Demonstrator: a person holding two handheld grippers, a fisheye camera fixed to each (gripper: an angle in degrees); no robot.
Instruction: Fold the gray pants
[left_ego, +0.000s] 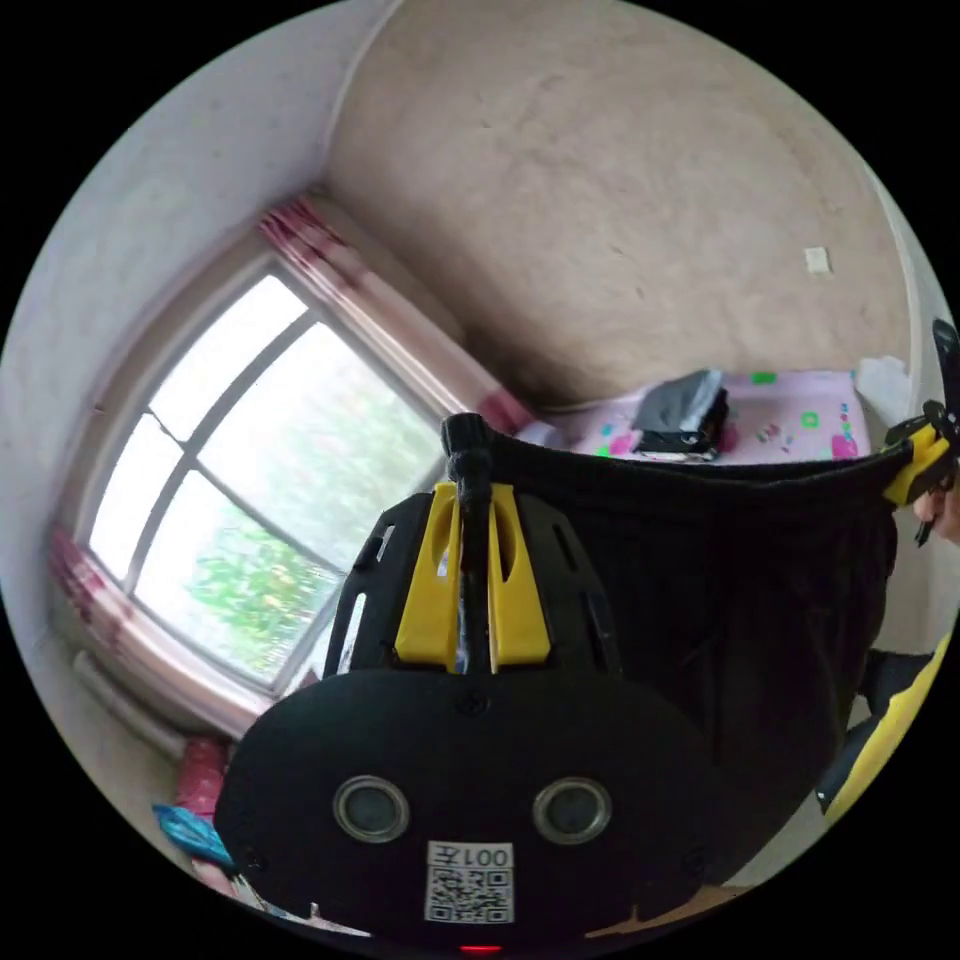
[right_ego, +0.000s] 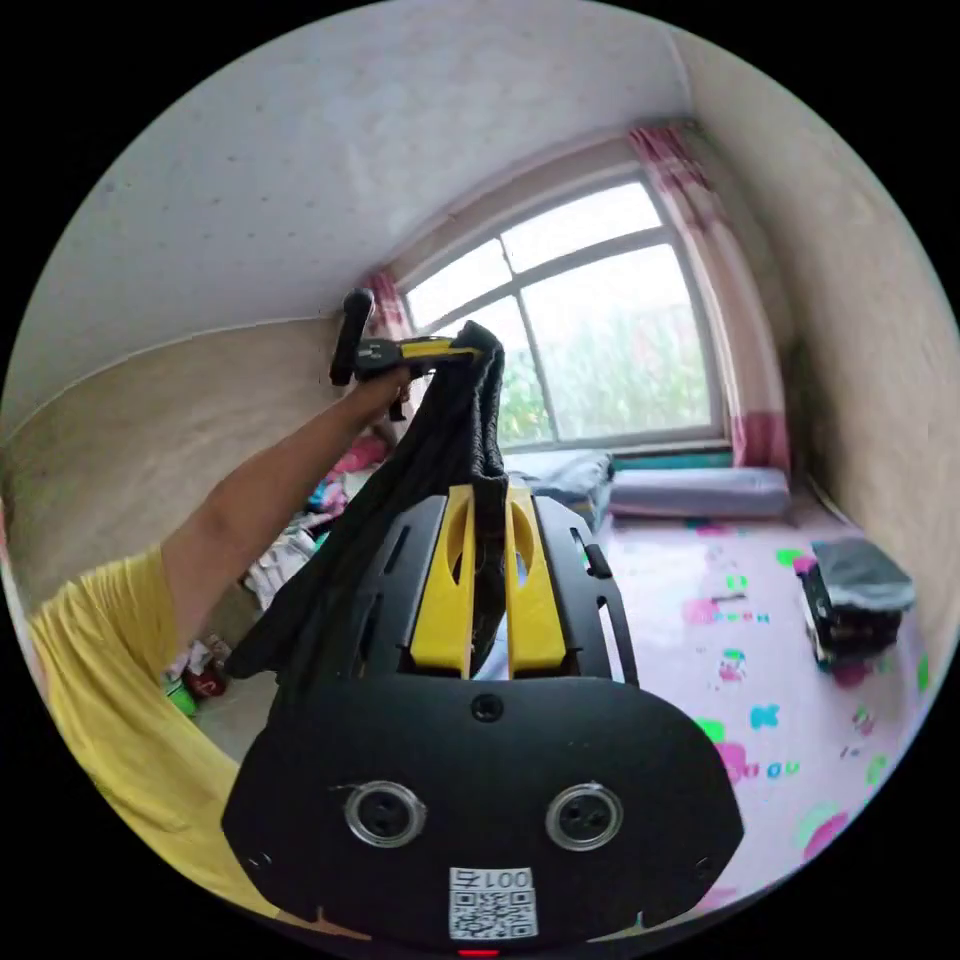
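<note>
Both grippers are up in the air with the pants (left_ego: 700, 600) strung between them, well above the pink bed (right_ego: 760, 640). In the left gripper view, the left gripper (left_ego: 472, 470) is clenched on one corner of the waistband, cloth bunched tight between its yellow jaws. Across the taut top edge sits the right gripper (left_ego: 915, 465), and the dark fabric hangs down from that edge like a curtain. In the right gripper view, the right gripper (right_ego: 490, 500) is clamped on its own end of the band, and the left one shows beyond it in the person's raised hand (right_ego: 385, 385).

This looks like the shake-out and spread before any fold. To do it well, I'd say keep the two grips level and the band tight so the legs hang straight and untwisted. Then lower the pants flat onto bare bed, well apart from the folded pile (right_ego: 855, 600) by the wall. Letting go early risks a crumpled heap.
</note>
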